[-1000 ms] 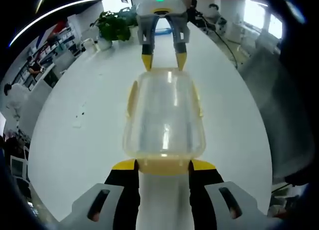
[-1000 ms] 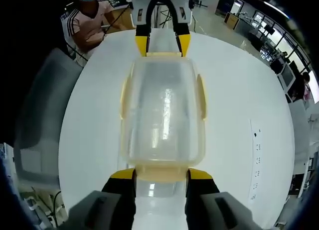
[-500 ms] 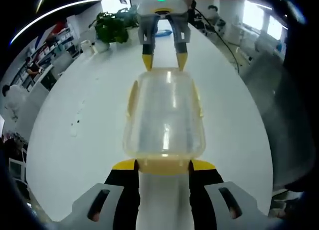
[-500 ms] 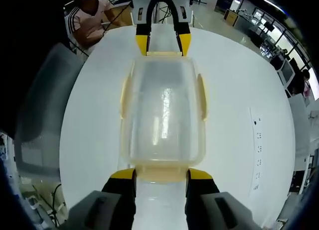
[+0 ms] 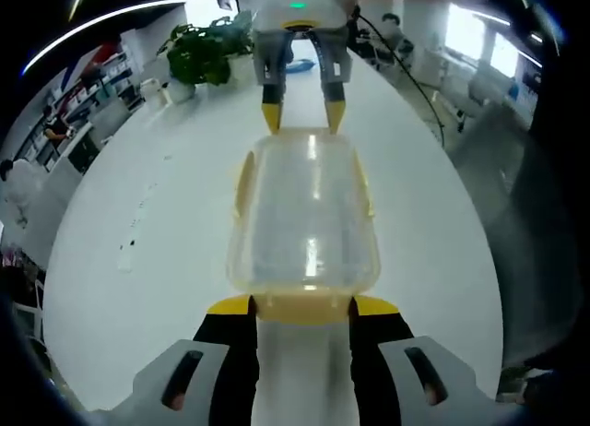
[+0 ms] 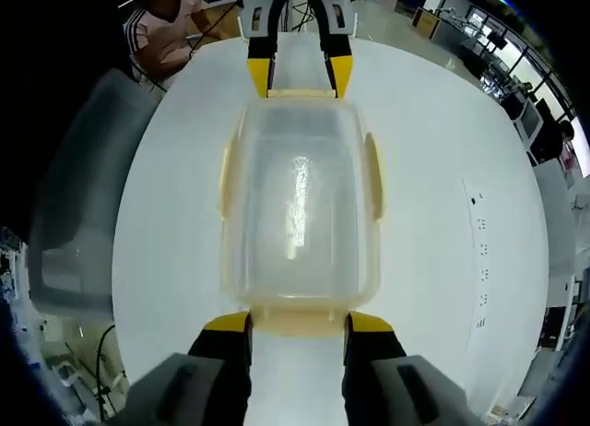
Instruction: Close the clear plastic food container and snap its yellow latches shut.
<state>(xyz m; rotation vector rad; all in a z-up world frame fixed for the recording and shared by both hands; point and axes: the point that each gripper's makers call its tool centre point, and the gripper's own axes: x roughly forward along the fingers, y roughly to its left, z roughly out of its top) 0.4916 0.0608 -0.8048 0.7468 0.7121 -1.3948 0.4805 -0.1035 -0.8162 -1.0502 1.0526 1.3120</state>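
The container [image 5: 304, 218] lies with its lid on, on the white tabletop [image 5: 138, 260], held end to end between the two grippers. The left gripper [image 5: 301, 306] spreads its fingers around the near end latch; the right gripper [image 6: 288, 323] does likewise at the opposite end. Side latches [image 6: 373, 177] flank the container.
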